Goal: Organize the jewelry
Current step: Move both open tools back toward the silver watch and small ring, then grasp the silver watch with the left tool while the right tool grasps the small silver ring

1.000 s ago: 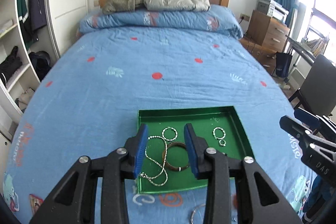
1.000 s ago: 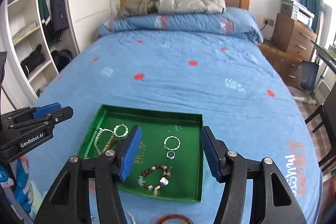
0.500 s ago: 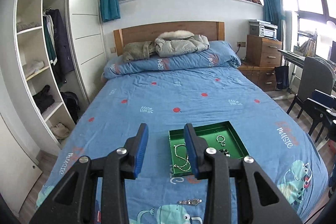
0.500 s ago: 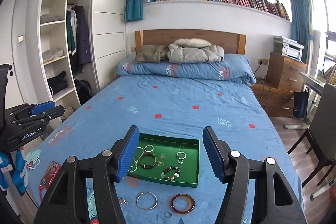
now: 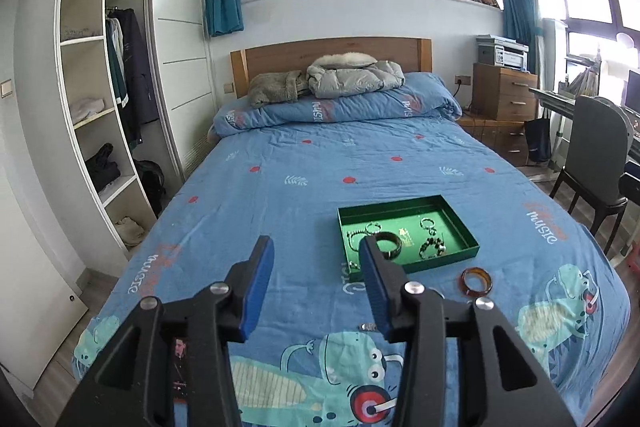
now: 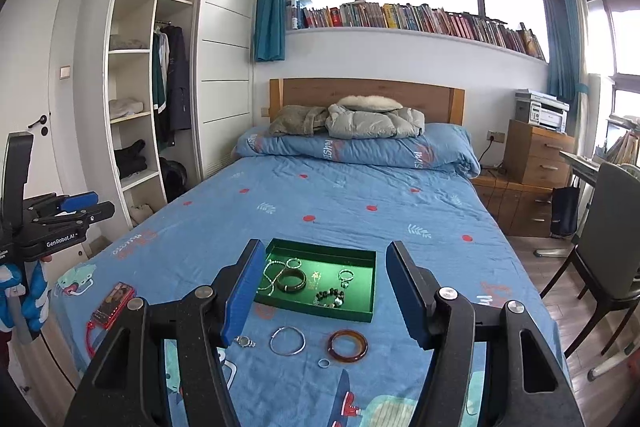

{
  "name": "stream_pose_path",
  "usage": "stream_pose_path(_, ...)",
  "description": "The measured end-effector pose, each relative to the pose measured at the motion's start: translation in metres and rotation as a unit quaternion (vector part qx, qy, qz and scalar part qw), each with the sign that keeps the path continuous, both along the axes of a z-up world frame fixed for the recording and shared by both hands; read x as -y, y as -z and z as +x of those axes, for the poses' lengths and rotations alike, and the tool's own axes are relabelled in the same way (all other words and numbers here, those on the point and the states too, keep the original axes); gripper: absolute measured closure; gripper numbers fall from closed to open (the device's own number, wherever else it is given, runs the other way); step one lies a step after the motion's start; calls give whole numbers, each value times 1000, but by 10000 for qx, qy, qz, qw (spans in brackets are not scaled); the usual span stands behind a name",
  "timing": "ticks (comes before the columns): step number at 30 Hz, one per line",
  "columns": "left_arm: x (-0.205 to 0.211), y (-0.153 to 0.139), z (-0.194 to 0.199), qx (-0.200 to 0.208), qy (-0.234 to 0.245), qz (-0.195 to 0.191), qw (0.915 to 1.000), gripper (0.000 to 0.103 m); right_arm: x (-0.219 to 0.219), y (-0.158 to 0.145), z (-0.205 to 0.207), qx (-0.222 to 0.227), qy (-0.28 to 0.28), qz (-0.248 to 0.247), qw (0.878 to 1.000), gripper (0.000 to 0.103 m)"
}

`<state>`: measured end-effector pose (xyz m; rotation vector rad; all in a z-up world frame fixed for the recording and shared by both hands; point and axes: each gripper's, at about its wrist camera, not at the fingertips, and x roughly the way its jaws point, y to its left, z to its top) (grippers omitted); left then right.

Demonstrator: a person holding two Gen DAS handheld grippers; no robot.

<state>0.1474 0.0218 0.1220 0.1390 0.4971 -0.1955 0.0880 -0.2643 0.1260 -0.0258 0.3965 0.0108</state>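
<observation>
Right wrist view shows you've pulled both grippers way back from the green tray point(image 6: 372, 281) — left gripper point(image 5: 316, 283) just spread wider, right gripper point(image 6: 320, 293) spread too, both empty. Amber bangle point(image 6: 347, 345), silver bangle point(image 6: 287, 341) still lie on the bedspread point(image 6: 360, 211) just before the tray — unfinished.

Tray's point(image 5: 408, 213) small pieces too tiny.

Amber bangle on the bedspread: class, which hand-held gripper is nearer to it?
Right. The right hand-held gripper has the amber bangle just ahead between its fingers; the left hand-held gripper sits far to its left.
</observation>
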Motion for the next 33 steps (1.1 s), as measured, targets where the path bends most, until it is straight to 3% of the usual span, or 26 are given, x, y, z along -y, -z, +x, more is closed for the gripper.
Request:
stream_pose_path(7,0,84,2,-452,60,93,9989,57,-2,76,-1,-504,-39,158,9986,41)
stream_pose_path(16,43,190,32,-1206,1081,203,9866,56,-1,193,49,-1557,-120,398,9869,50)
stream_pose_path(24,76,239,78,-1593,1747,382,9709,56,11,258,89,-2141,-60,587,9750,51)
stream_pose_path(33,108,272,112,-1705,2381,851,9524,56,17,291,113,-2413,27,648,9683,51)
